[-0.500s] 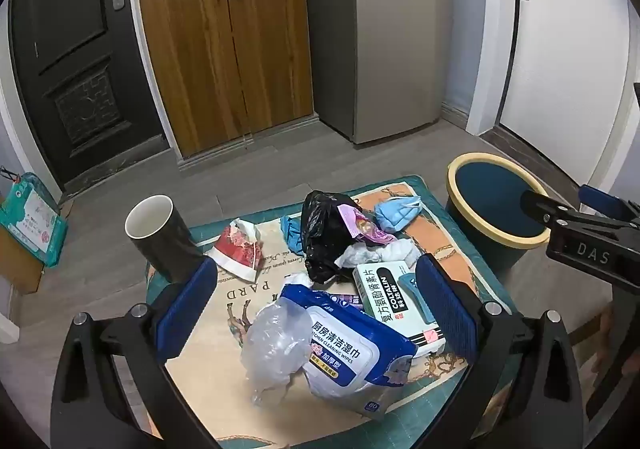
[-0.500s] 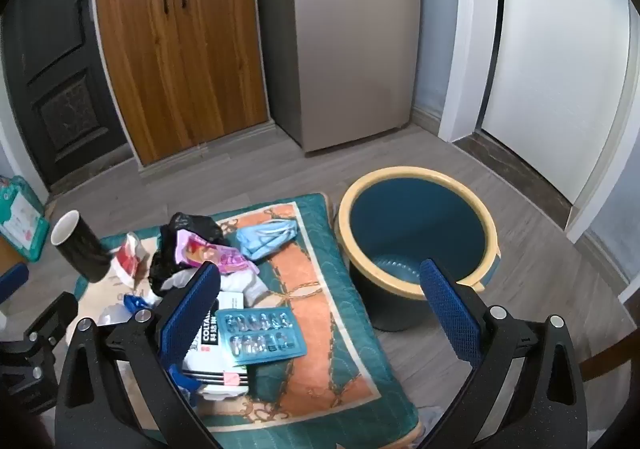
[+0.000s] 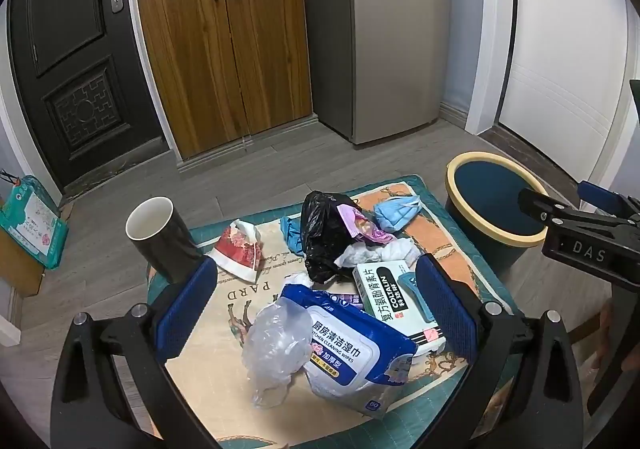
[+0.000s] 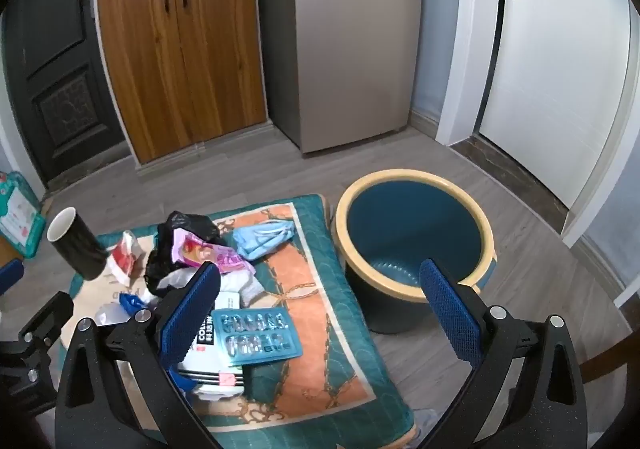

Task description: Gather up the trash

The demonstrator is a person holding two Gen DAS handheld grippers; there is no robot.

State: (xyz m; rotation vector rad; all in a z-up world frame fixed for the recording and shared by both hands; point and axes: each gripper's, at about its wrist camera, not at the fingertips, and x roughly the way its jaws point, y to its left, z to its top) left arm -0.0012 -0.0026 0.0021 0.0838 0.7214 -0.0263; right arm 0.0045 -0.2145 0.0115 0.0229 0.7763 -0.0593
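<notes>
Trash lies on a patterned mat: a blue wet-wipes pack, a crumpled clear plastic bag, a white medicine box, a black bag, a blue face mask and a red-white wrapper. A blue blister pack lies on the box in the right wrist view. The dark blue bin with a yellow rim stands right of the mat. My left gripper is open above the wipes pack. My right gripper is open and empty above the mat's edge.
A black mug stands at the mat's left corner. A wooden cabinet, a fridge, a dark door and a white door line the back. A teal package sits at far left.
Both views have shifted very slightly; the grippers stay open and nothing on the mat has moved.
</notes>
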